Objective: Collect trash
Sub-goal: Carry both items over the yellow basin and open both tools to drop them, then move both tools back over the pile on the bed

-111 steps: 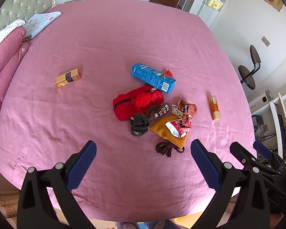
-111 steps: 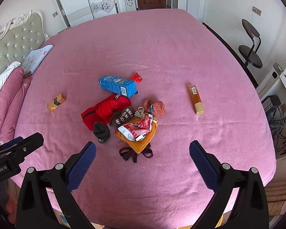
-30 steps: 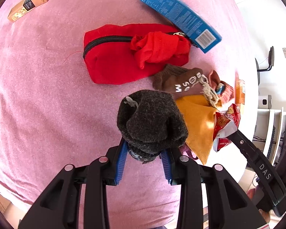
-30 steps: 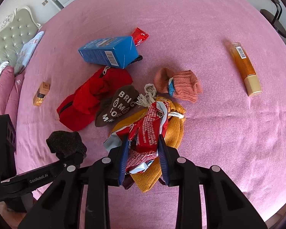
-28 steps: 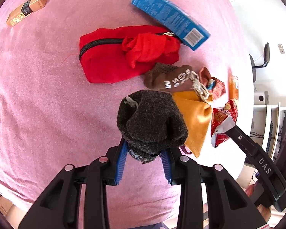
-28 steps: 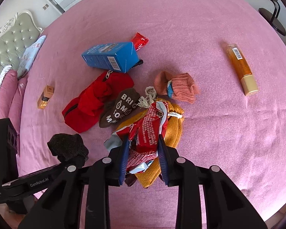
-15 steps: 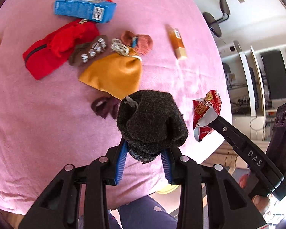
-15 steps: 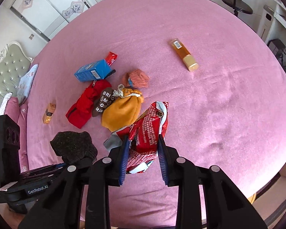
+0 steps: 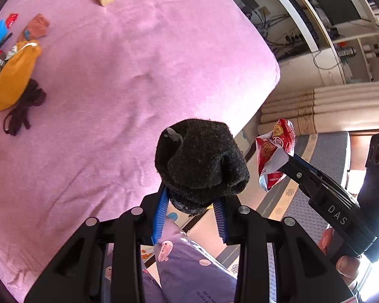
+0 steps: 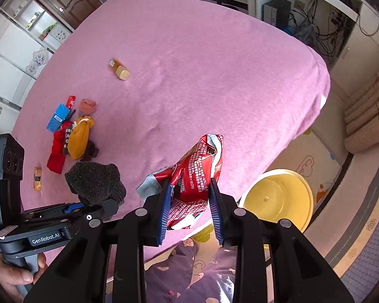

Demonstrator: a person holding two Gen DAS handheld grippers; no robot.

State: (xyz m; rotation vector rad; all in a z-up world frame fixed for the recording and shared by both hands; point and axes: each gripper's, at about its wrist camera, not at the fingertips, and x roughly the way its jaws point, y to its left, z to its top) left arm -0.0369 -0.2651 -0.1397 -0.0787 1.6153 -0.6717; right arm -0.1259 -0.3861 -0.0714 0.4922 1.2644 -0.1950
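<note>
Red and silver foil, crumpled and printed with small white text, makes up the wrapper (image 10: 198,176) pinched between the blue pads of the right gripper (image 10: 189,212); its torn top flares above the jaws and a pale grey-blue flap sticks out to the left side. In the left wrist view the same wrapper (image 9: 274,157) shows a round logo on its red face and a silvery lining at the bottom, hanging off the bed's corner above the floor. The left gripper (image 9: 189,219) is clamped narrowly on a sock (image 9: 200,161), a fuzzy charcoal-black bundle bulging well above the pads, with a small pale tag or thread near its top. Both held things sit at the near edge of the bed (image 10: 202,63), which is covered in a pink sheet with shallow creases. Just beyond that edge, on the floor and to the right of the wrapper, stands a yellow basin (image 10: 278,199), round, with only a small mark at its bottom. Far up the bed from the basin lies a cluster: a mustard pouch (image 10: 79,140), a red bag (image 10: 56,154), a blue box (image 10: 58,117), a small red packet (image 10: 70,102) and a salmon sock (image 10: 87,107). An amber bottle (image 10: 119,69) lies apart from the cluster, higher on the sheet, and a small tan box (image 10: 38,178) lies below the red bag. A hand (image 10: 15,272) grips the left gripper's handle.
</note>
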